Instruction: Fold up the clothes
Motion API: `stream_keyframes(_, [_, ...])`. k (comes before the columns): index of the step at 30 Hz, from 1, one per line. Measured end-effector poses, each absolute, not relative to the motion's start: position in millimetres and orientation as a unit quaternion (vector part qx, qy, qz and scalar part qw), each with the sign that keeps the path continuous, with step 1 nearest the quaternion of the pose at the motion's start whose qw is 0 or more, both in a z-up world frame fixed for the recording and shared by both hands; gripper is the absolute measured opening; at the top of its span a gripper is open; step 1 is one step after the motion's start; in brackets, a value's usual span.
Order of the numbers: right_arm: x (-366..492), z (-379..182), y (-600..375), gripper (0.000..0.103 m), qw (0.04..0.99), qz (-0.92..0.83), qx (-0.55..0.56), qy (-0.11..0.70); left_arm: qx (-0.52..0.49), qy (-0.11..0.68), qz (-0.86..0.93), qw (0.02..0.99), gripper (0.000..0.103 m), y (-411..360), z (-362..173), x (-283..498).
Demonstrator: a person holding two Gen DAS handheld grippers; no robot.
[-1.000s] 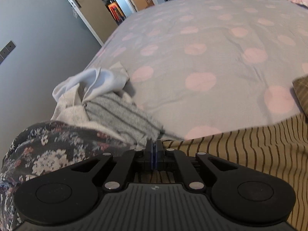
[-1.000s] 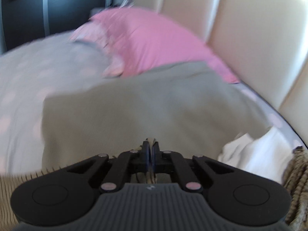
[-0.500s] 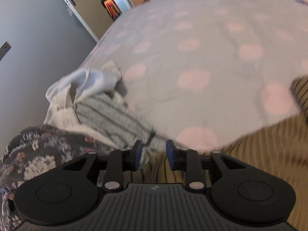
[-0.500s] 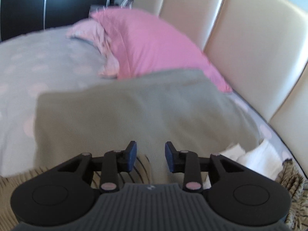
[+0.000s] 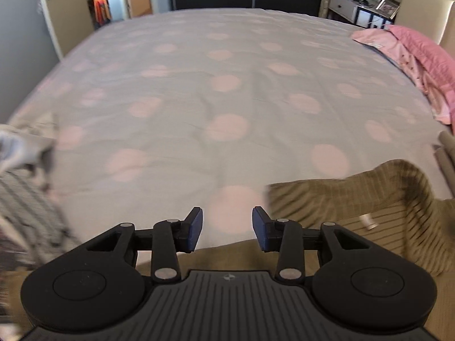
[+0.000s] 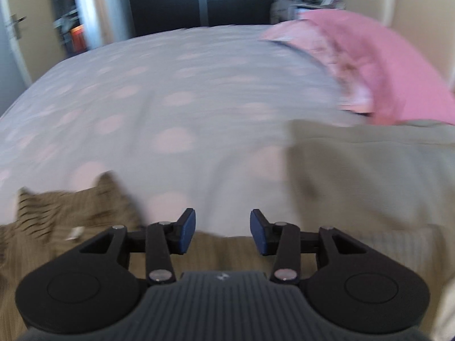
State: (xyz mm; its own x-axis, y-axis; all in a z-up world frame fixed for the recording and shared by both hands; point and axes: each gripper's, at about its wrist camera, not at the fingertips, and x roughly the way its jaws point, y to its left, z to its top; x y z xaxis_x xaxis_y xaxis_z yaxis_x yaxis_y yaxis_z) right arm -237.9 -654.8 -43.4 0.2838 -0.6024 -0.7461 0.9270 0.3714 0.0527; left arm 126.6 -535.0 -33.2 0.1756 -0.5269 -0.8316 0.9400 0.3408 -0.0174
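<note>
1. Both grippers have let go since a second ago: each was then pinched shut on the striped garment's edge, and each now has its fingers apart with only bedding showing in the gap. Both views have also swung round from the sides of the bed to look across it at the dark wardrobe.
2. Left gripper [image 5: 227, 228]: jaws spread and opening, nothing between the blue pads [image 5: 194, 228]. I see the bedspread through the gap.
3. Right gripper [image 6: 222, 232]: same reading, jaws spread and opening, nothing between them.
4. Striped garment [image 5: 355, 213]: tan with dark thin stripes, lying on the near edge of the bed under and right of the left gripper. One flap stands up rumpled at the far right. In the right wrist view it lies low left [image 6: 74, 213] and runs under the gripper. A small white tag [image 5: 368, 221] shows on it.
5. Bedspread [image 5: 227, 91]: grey with pale pink dots, mostly bare.
6. Grey garment [image 6: 369, 176] lies flat at right in the right wrist view, touching the pink pillow [image 6: 384, 65] behind it.
7. Pile of other clothes [image 5: 25, 176] at left edge of the left view; blurred, striped and white pieces only.
</note>
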Motion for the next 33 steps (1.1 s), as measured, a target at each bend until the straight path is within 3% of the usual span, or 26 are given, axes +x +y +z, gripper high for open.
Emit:
stream_keyframes(8, [-185.4, -85.2, -654.3, 0.047, 0.780, -0.430, 0.245, 0.384, 0.260, 0.411, -0.517, 0.705, 0.041, -576.9, -71.5, 111.8])
stream_keyframes(10, [-188.3, -93.7, -651.9, 0.043, 0.780, -0.421, 0.254, 0.386, 0.256, 0.417, -0.517, 0.702, 0.041, -578.5, -80.4, 110.5])
stream_keyframes(11, [-189.0, -96.5, -650.2, 0.029, 0.784, -0.412, 0.260, 0.385, 0.254, 0.419, -0.518, 0.701, 0.036, -578.7, -83.8, 109.8])
stream_keyframes(12, [-188.9, -98.0, -648.3, 0.006, 0.787, -0.400, 0.266, 0.387, 0.254, 0.419, -0.518, 0.701, 0.028, -579.2, -86.4, 109.2])
stream_keyframes(13, [-188.9, -99.4, -646.4, 0.003, 0.791, -0.387, 0.273, 0.388, 0.254, 0.419, -0.518, 0.701, 0.025, -579.6, -88.7, 108.5])
stream_keyframes(15, [-187.4, -94.4, -643.7, 0.001, 0.804, -0.375, 0.271, 0.375, 0.252, 0.412, -0.523, 0.702, 0.006, -580.5, -90.7, 107.1])
stream_keyframes(17, [-185.3, -86.7, -643.3, 0.001, 0.815, -0.368, 0.271, 0.356, 0.247, 0.403, -0.524, 0.708, 0.000, -581.6, -88.6, 106.1])
stream_keyframes(25, [-161.8, -49.5, -673.6, 0.000, 0.831, -0.389, 0.304, 0.255, 0.219, 0.355, -0.541, 0.731, 0.000, -595.6, -52.0, 102.8])
stream_keyframes(29, [-140.7, -40.6, -688.0, 0.000, 0.826, -0.416, 0.293, 0.242, 0.237, 0.358, -0.542, 0.722, 0.000, -604.4, -49.3, 101.9])
stream_keyframes(31, [-130.4, -41.3, -695.0, 0.000, 0.825, -0.426, 0.283, 0.241, 0.247, 0.365, -0.534, 0.721, 0.019, -605.0, -53.3, 103.4])
stream_keyframes(32, [-127.0, -42.5, -698.3, 0.000, 0.822, -0.431, 0.284, 0.240, 0.248, 0.366, -0.530, 0.723, 0.034, -603.7, -55.8, 104.7])
stream_keyframes(33, [-122.6, -45.7, -701.5, 0.000, 0.817, -0.438, 0.286, 0.243, 0.249, 0.367, -0.525, 0.726, 0.040, -602.0, -58.4, 106.3])
